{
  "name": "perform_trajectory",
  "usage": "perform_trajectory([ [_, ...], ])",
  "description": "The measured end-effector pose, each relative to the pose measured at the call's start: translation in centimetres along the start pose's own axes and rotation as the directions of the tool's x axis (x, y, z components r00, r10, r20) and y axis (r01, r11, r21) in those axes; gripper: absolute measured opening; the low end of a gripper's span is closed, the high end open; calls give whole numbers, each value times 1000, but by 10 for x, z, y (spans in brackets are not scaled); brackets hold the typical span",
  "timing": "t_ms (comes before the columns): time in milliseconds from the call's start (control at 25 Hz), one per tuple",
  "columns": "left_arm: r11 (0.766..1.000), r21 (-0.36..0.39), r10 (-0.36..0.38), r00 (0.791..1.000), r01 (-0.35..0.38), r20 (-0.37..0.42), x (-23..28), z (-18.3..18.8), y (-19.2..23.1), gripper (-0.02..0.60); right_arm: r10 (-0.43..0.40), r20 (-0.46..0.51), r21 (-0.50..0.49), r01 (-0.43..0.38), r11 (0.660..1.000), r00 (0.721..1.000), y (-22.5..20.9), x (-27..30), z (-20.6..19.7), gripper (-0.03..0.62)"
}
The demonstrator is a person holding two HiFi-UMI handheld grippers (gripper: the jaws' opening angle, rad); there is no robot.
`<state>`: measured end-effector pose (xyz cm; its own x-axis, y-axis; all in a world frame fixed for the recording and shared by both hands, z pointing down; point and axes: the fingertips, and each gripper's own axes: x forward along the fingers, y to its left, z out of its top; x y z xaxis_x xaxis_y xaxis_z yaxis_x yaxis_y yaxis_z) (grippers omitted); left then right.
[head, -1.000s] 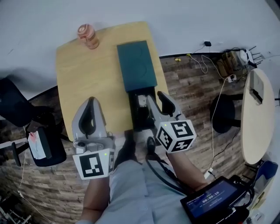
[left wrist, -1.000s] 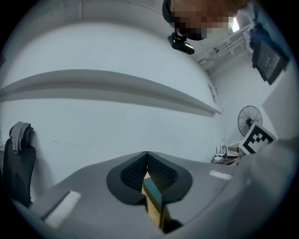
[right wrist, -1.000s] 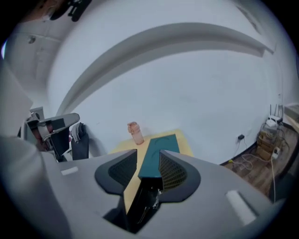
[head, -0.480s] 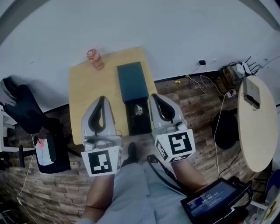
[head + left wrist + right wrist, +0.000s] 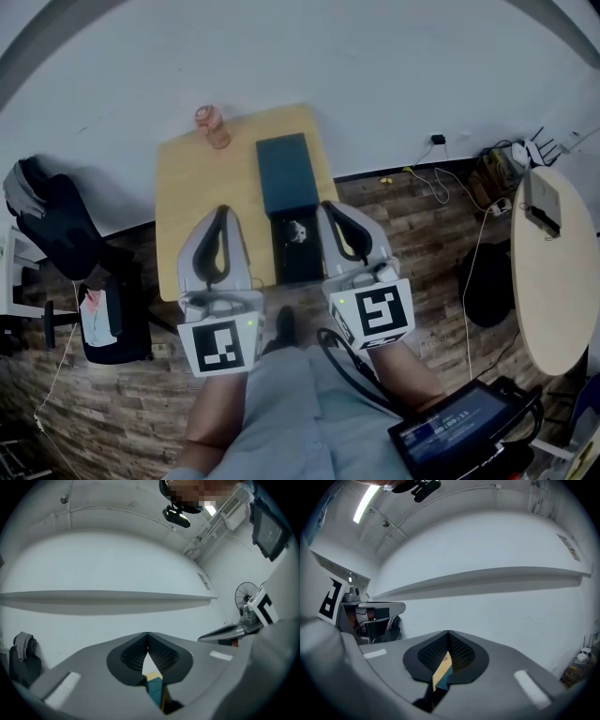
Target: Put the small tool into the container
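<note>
— What are you counting?
— I'm counting two claws, left gripper (image 5: pixel 222 211) and right gripper (image 5: pixel 326 205); one teal container (image 5: pixel 284 175) lying just ahead between them; one jar (image 5: pixel 214 126) standing beyond the left one; one wooden table (image 5: pixel 192 192) carrying both.

All 3 views are wide-angle, with black rounded corners and straight lines bowed toward the edges. The head view is dim, bluish and slightly soft, and the desk (image 5: pixel 202 187) looks muted. A ceiling strip light (image 5: pixel 365 503) glares at the right gripper view's upper left, and the wall ledge (image 5: pixel 487 578) throws a soft shadow below. The left gripper (image 5: pixel 147 633) and right gripper (image 5: pixel 448 632) are blurred near the lens.
</note>
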<state>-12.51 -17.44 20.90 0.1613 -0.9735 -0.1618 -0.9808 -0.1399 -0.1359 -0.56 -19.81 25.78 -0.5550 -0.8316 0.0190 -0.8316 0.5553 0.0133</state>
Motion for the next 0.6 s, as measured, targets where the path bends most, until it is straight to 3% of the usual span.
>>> perform_trajectory([
  [600,1000,26,-7,1000,7,16,-1,1,2,9,11,-2,-2,-11,1000,1000,4,3,-1,0],
])
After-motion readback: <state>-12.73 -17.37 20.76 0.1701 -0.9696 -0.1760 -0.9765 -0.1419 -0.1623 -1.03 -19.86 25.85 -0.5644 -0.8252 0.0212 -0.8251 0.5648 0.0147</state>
